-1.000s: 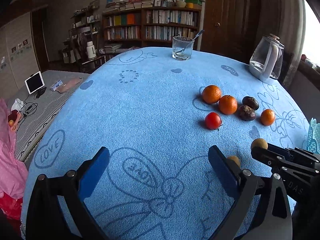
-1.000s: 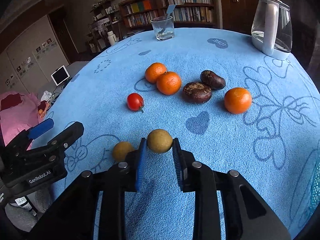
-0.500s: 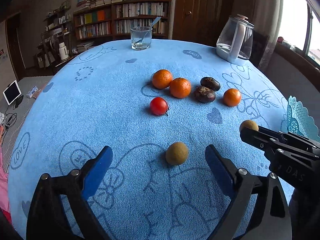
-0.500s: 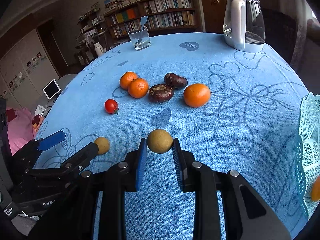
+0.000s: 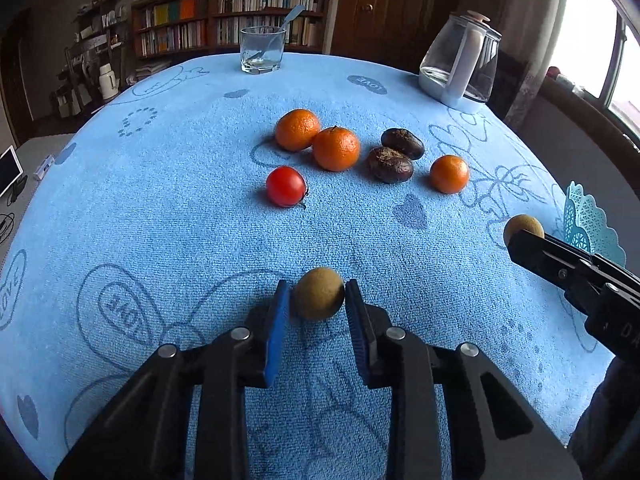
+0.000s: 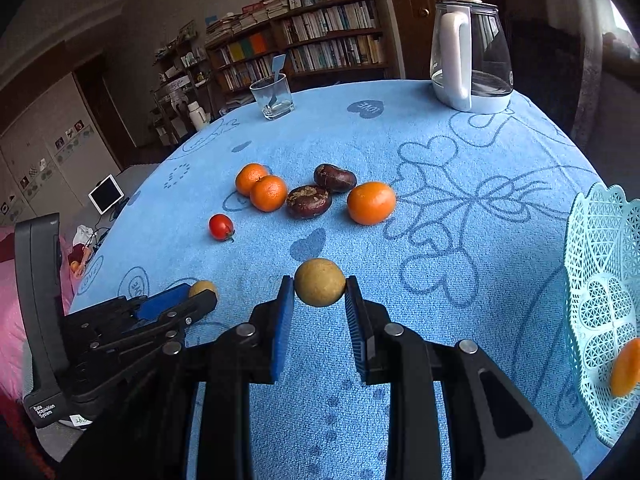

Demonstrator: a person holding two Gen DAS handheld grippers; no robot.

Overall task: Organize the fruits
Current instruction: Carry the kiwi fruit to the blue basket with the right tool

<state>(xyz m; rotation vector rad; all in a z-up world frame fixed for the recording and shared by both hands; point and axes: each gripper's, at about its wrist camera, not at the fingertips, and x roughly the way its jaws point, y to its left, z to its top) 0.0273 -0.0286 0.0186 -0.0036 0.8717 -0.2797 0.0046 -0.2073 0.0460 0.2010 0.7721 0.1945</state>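
Observation:
My left gripper (image 5: 316,304) is shut on a small brown round fruit (image 5: 318,294) low over the blue tablecloth (image 5: 160,200), both pads pressing its sides. My right gripper (image 6: 320,300) is shut on a similar yellow-brown round fruit (image 6: 320,282), held above the cloth; in the left wrist view the same fruit (image 5: 522,224) shows at the right. A pale blue lattice basket (image 6: 600,280) stands to the right of it, with an orange piece (image 6: 626,368) inside. Three oranges (image 5: 336,148), a red tomato (image 5: 286,186) and two dark brown fruits (image 5: 390,164) lie further back.
A glass with a spoon (image 5: 262,50) and a clear kettle (image 5: 460,68) stand at the table's far edge. Bookshelves (image 6: 320,48) fill the wall behind. A bed with a tablet (image 6: 106,198) lies beyond the table's left side.
The left jaws have closed from wide open onto the brown fruit on the cloth. The right gripper has carried its fruit to the right, nearer the basket.

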